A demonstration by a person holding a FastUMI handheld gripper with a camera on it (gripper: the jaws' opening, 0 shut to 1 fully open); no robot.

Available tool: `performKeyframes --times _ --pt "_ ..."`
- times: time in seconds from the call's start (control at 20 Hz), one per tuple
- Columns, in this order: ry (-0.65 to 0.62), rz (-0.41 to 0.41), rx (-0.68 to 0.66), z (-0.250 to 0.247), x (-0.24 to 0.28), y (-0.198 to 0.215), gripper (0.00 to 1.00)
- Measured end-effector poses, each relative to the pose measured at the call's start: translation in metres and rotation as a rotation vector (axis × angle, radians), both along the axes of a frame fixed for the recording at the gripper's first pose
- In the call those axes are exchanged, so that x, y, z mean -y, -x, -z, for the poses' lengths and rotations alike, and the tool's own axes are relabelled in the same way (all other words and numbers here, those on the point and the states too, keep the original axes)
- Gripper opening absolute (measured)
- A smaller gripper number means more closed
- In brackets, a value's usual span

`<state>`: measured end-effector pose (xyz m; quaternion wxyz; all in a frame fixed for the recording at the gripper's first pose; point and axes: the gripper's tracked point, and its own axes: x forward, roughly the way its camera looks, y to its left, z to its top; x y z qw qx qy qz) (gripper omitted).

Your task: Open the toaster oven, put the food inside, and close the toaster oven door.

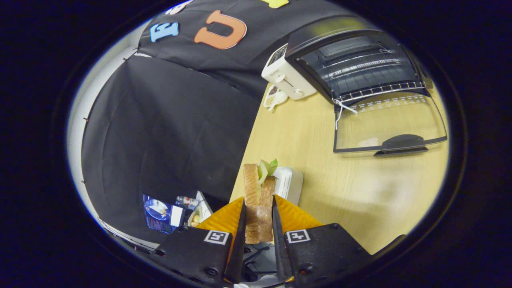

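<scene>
Gripper point(258, 218) clamps sandwich point(258, 192); open toaster oven point(360, 68) beyond.

Camera rides tool point(258, 224), tilted, facing along table point(360, 192); open toaster oven point(360, 64) well beyond.

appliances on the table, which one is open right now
The black toaster oven, beyond the gripper shut on the sandwich: its glass door lies folded down. The white toaster beside it has no door.
</scene>
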<state>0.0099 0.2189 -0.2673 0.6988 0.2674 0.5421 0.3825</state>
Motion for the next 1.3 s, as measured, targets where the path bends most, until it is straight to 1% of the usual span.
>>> performKeyframes --times 0.05,0.15,0.3,0.4,0.5,0.7,0.9,1.05,1.1,1.2,1.3 --pt "0.007 0.022 0.003 0.002 0.008 -0.004 0.38" --pt "0.016 0.034 0.000 0.005 0.020 -0.007 0.38" --pt "-0.026 0.106 0.009 0.001 0.030 -0.024 0.38" --pt "-0.026 0.166 0.045 0.003 0.040 -0.039 0.38" --pt "-0.042 0.206 0.099 -0.002 0.048 -0.051 0.38" --pt "-0.143 0.318 0.210 -0.018 0.061 -0.080 0.38" --pt "-0.253 0.469 0.288 -0.032 0.080 -0.109 0.38" --pt "-0.299 0.638 0.272 -0.032 0.102 -0.137 0.38" --pt "-0.317 0.703 0.264 -0.023 0.107 -0.151 0.38" --pt "-0.325 0.821 0.230 -0.009 0.123 -0.166 0.38" --pt "-0.347 0.897 0.200 -0.002 0.135 -0.177 0.38"
